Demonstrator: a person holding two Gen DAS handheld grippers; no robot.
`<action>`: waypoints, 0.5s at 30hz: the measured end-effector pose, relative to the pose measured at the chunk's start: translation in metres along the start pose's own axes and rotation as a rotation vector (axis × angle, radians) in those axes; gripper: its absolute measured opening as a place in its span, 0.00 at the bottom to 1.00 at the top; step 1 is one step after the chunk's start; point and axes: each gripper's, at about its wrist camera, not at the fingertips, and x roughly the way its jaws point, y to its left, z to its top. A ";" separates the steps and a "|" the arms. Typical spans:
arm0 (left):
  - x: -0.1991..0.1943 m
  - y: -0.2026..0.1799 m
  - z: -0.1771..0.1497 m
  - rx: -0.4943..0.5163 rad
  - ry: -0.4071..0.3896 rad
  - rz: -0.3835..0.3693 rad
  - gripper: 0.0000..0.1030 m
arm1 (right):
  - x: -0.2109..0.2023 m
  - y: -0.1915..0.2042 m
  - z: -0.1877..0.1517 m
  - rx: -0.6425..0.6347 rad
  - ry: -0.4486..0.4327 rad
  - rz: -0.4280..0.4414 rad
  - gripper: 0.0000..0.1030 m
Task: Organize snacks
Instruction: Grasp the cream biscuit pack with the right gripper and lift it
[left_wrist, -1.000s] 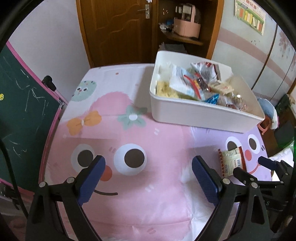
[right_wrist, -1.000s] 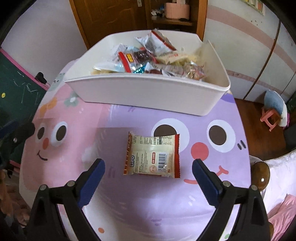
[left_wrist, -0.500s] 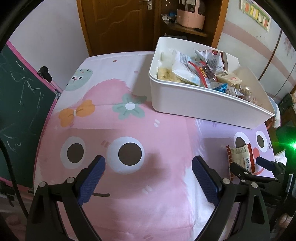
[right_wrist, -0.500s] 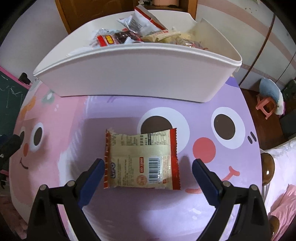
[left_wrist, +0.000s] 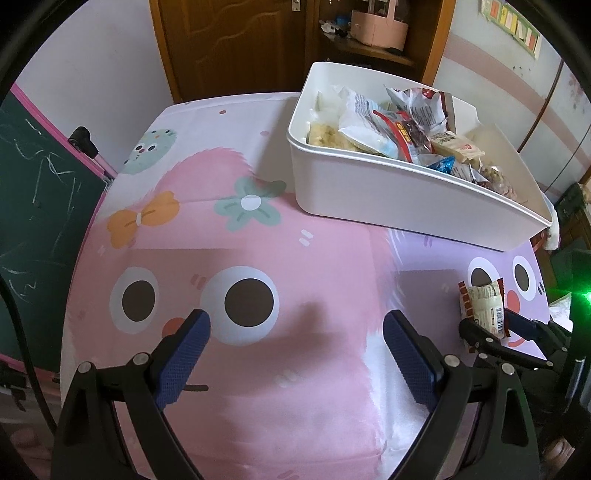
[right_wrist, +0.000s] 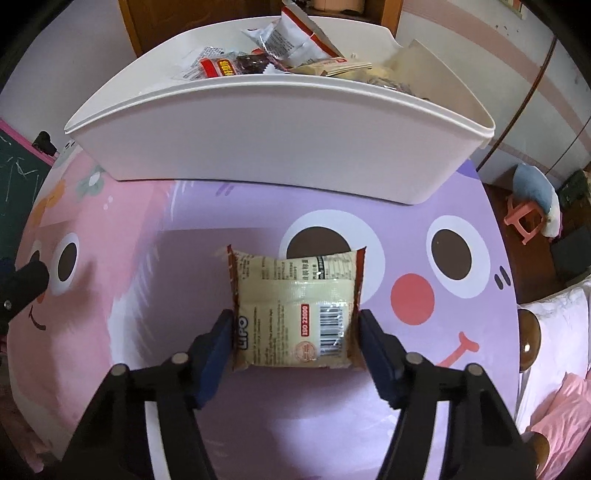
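The surface (left_wrist: 258, 369) wears a cartoon cloth of pink and purple faces, and apart from the bin and one packet nothing else lies on the part of it in view. At its far side stands the white bin (right_wrist: 280, 147), already heaped with snack packets (left_wrist: 399, 125) – most of the sorting looks done. One item is left outside: a cream packet (right_wrist: 291, 314) with red-brown ends, lying back-side up on the purple face just in front of the bin's near wall.

The right hand-held gripper (right_wrist: 295, 343) has its blue pads pressed against the packet's two crimped ends, so it holds the packet across its width; the wrapper bulges a little between them. Whether it has left the cloth I cannot tell. The left hand-held gripper (left_wrist: 295, 354) hangs wide over the pink face, holding nothing, well apart from the bin.

What remains, by my reckoning, is one lift over the rim and a release – the pile is high, so the packet may slide off if dropped near the edge
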 end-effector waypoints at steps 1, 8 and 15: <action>0.000 0.000 0.000 0.000 0.001 0.000 0.91 | -0.001 0.000 0.000 0.003 -0.002 0.004 0.54; -0.004 -0.003 0.001 0.002 0.012 -0.013 0.91 | -0.005 0.003 -0.003 -0.010 0.015 0.059 0.49; -0.019 -0.013 0.009 0.023 0.005 -0.019 0.91 | -0.028 0.002 -0.001 0.006 0.003 0.129 0.49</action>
